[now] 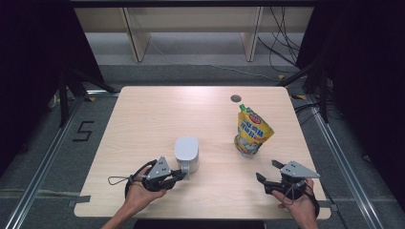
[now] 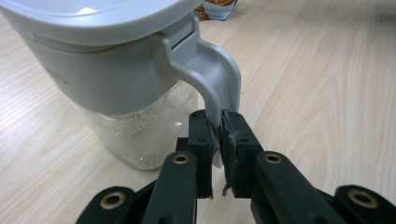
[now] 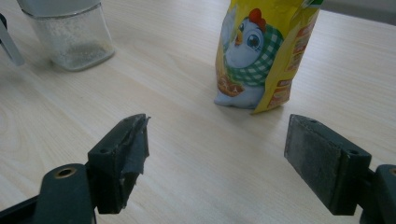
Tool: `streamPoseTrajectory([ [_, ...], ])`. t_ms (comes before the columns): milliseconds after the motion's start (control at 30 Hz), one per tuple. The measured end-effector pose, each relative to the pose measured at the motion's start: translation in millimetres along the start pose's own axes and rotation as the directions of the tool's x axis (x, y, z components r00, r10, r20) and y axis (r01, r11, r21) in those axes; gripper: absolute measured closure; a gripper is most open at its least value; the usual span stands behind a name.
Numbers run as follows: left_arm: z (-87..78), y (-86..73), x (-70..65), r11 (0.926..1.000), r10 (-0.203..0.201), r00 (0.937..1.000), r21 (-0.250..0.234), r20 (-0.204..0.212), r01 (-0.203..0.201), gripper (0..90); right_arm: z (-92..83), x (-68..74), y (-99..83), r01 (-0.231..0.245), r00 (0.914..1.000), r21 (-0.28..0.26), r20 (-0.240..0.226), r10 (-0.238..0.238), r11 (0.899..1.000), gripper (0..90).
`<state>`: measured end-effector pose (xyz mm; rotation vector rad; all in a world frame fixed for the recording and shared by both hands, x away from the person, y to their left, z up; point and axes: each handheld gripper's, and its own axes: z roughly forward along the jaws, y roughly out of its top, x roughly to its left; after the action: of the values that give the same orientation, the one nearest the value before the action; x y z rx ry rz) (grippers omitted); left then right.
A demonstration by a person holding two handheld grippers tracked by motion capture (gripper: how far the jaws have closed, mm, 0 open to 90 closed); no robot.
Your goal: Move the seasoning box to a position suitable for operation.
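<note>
Fingers (image 2: 233,140) of the left gripper (image 1: 180,175) pinch the lower end of the grey handle (image 2: 217,79) on a jar (image 1: 186,155), one black pad on each side of the thin plastic strip, pressed tight against it. That jar stands upright on the bench (image 1: 153,119), a little left of the middle and toward the near edge, with a flat grey lid (image 2: 93,14) on a clear body (image 2: 140,135) that holds a shallow layer of white grains at the bottom. Its handle points toward the near edge, where the left hand (image 1: 138,193) comes in low. Over on the right, the right gripper (image 1: 268,172) hovers near the near right corner of the bench, its fingers (image 3: 123,149) spread wide with bare wood between them, touching nothing. The right hand (image 1: 300,205) holds it close to the near edge. Beyond those open fingers a yellow pouch (image 1: 251,131) stands upright on its base, printed with a cartoon chicken (image 3: 250,51) in a green checked scarf, a green cap at its top. It sits right of the middle, well apart from the jar and clear of both grippers. A small round hole (image 1: 236,98) shows in the bench near the far edge.
</note>
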<state>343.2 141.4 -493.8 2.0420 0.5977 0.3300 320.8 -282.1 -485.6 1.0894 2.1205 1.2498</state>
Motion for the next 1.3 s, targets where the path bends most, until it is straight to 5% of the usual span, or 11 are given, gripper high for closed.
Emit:
streamPoseTrajectory([
  [200,-3.1,-1.4,1.9,1.0000,0.003,1.0000,-0.003,-0.002,-0.003,82.7,0.2,0.6,0.0,0.003,1.0000,-0.001,0.004,-0.003,1.000,22.6],
  [400,-4.4,-4.1,0.8,0.9988,-0.047,0.9989,-0.008,-0.006,0.047,83.3,1.1,0.2,-0.2,0.002,1.0000,-0.007,-0.001,-0.002,1.000,22.6],
  [700,-7.4,-3.6,4.9,0.9989,-0.042,0.9991,0.020,0.001,0.042,84.0,1.5,0.1,-0.1,0.001,1.0000,-0.005,-0.006,-0.001,1.000,22.7],
  [867,-14.3,-5.8,10.8,0.9996,-0.005,0.9999,0.028,-0.014,0.006,84.1,1.4,0.0,-0.2,0.004,1.0000,-0.009,-0.004,-0.004,1.000,22.6],
  [1100,-25.0,-11.7,23.3,0.9993,-0.009,0.9982,0.035,-0.060,0.011,85.0,0.1,2.3,0.1,-0.019,0.9998,0.008,0.001,0.019,1.000,22.6],
  [1300,-27.9,-13.9,30.3,0.9991,-0.028,0.9969,0.030,-0.074,0.031,85.9,2.0,0.2,0.3,0.017,0.9999,-0.001,-0.003,-0.017,1.000,22.6],
])
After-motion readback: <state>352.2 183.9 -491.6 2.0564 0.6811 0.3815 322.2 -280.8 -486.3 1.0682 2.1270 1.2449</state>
